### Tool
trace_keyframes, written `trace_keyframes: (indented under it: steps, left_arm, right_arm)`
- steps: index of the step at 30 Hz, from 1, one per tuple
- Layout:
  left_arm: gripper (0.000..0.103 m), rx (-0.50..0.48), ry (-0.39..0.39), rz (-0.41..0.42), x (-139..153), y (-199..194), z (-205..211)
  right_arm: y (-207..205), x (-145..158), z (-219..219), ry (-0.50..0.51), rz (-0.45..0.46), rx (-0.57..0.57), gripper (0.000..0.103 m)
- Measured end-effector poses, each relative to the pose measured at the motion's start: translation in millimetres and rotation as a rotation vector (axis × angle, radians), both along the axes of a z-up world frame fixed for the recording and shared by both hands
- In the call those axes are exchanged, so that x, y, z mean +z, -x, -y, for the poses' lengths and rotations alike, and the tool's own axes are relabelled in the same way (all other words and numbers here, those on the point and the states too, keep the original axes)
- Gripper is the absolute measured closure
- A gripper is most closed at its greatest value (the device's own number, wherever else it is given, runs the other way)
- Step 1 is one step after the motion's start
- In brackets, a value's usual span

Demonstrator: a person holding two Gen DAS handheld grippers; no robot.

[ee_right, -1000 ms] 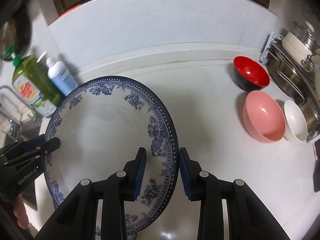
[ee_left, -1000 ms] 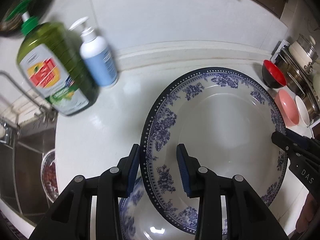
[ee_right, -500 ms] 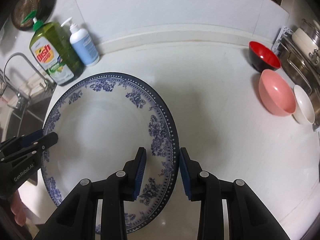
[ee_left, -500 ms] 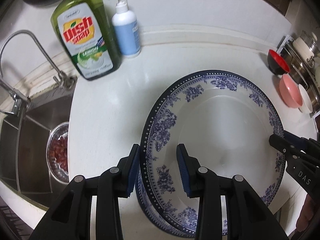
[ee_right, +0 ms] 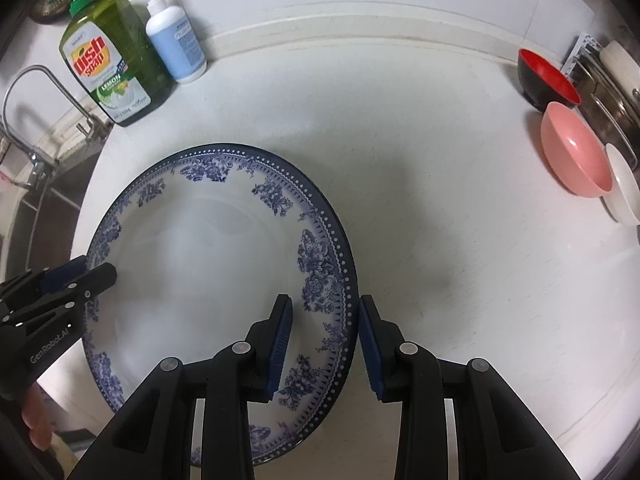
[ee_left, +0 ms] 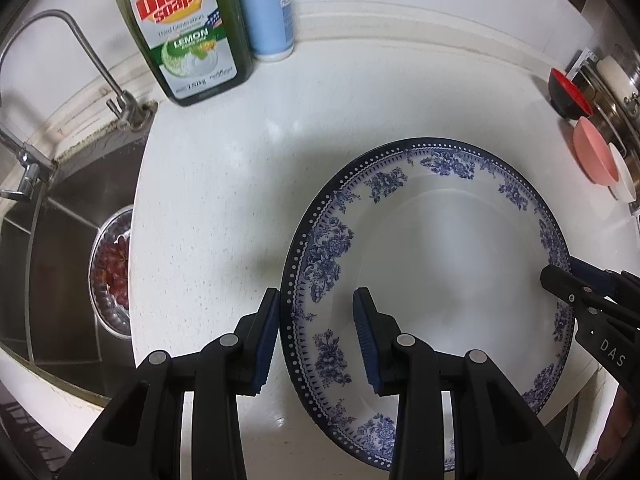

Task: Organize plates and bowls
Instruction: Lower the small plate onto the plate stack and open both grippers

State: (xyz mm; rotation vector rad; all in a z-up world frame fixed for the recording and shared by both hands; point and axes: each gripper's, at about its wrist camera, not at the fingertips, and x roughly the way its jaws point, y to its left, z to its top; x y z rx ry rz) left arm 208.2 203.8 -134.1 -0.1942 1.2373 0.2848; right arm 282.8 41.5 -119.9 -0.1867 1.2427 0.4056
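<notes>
Left gripper [ee_left: 316,338]: jaws parted, straddling the plate's rim at about 9 o'clock; one pad outside the rim, one over the flowered border. A gap shows on both sides, so nothing is pinched.
Right gripper [ee_right: 324,344]: the same on the opposite rim, at 3 o'clock; jaws released, one pad above the plate's well, the other just outside the dotted edge.
Plate [ee_right: 208,264]: big, white with a blue floral border, lying flat on the counter, right way up. A second blue rim peeks out under its near edge in the left view (it seems to rest on another plate, though I can only see a sliver).
Counter [ee_right: 420,200]: white, speckled; the plate sits toward its near-left part, close to the sink edge.
Bowls: three in a row at 2 o'clock from the plate, well apart from it. Red bowl [ee_right: 548,80] farthest back, pink bowl [ee_right: 576,152] next, white bowl [ee_right: 624,188] nearest, tucked against the pink one.
Rack [ee_right: 600,76]: metal, just beyond the bowls at the right edge.
Soap [ee_left: 188,28]: green bottle at 11 o'clock by the wall, with a blue pump bottle [ee_left: 266,12] touching or nearly touching its right side.
Sink [ee_left: 60,264]: at 9 o'clock, tap [ee_left: 80,40] above it, a steel bowl [ee_left: 110,276] of red bits inside.
Hand [ee_right: 36,420]: bare fingers show behind the left gripper.
</notes>
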Motion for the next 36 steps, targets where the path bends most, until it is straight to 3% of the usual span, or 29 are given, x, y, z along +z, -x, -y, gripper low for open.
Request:
trace_keyframes:
  steps: [11,26,36]
  left_arm:
    - [0.066,-0.004,0.010,-0.032,-14.6,-1.6,-3.0]
    - [0.066,-0.023,0.046,-0.047,-23.4,-1.9,-5.1]
    - [0.044,-0.075,-0.007,0.034,-2.0,-2.3,1.8]
  right_arm:
    - [-2.3,-13.0,-4.3,0.028,-0.049,0.002,0.068]
    - [-0.3,-14.6,-11.1,0.058,-0.019,0.003,0.065]
    - [0.8,-0.4,-1.4,0.006,0.016,-0.027,0.062]
